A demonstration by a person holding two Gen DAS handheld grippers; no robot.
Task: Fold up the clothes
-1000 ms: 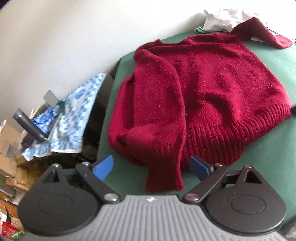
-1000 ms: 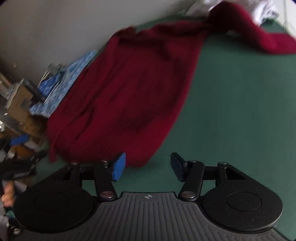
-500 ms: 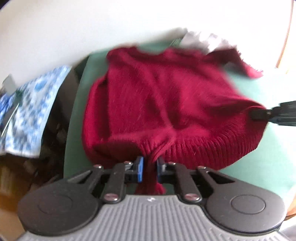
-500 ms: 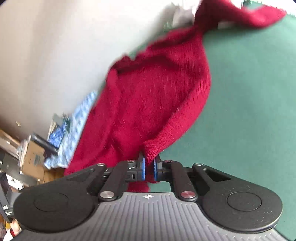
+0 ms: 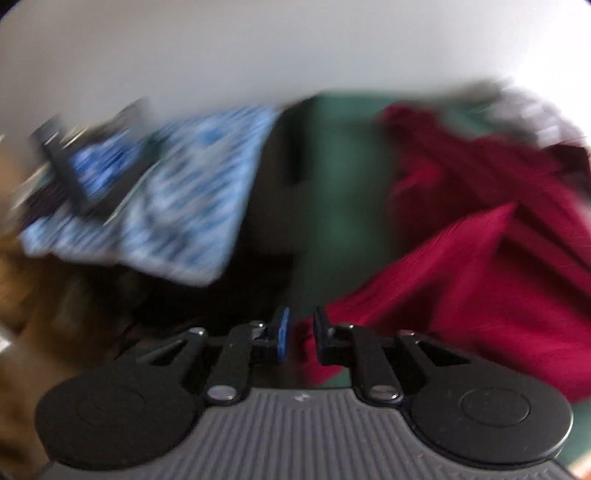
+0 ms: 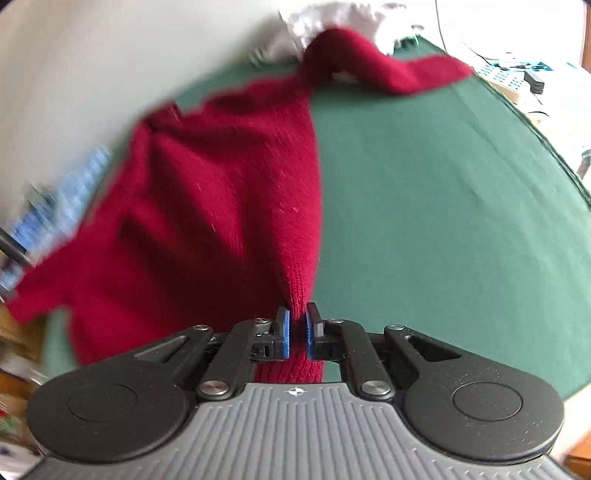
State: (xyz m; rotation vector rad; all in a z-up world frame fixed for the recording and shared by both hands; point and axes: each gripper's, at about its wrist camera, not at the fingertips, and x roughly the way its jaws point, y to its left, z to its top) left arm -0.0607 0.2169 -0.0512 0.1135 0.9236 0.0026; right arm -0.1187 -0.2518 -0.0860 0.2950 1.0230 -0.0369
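Observation:
A dark red knitted sweater (image 6: 229,206) lies on the green table cover (image 6: 443,221), with one sleeve (image 6: 406,74) stretched toward the far edge. My right gripper (image 6: 297,332) is shut on a fold of its lower edge, and the knit rises from the cover into the pads. The left wrist view is badly blurred. There the sweater (image 5: 480,288) hangs off to the right, pulled taut toward my left gripper (image 5: 301,328). Those jaws are opening slightly, with a narrow strip of red knit still pinched between them.
A blue-and-white patterned cloth (image 5: 177,192) drapes over clutter beyond the table's left edge. White clothes (image 6: 332,18) are heaped at the far edge. A keyboard-like device (image 6: 506,77) lies off the far right corner. Bare green cover spreads to the right of the sweater.
Both grippers went from open to closed on the sweater's lower edge and have lifted it. The left one has swung sideways, so the sweater now lies to its right.

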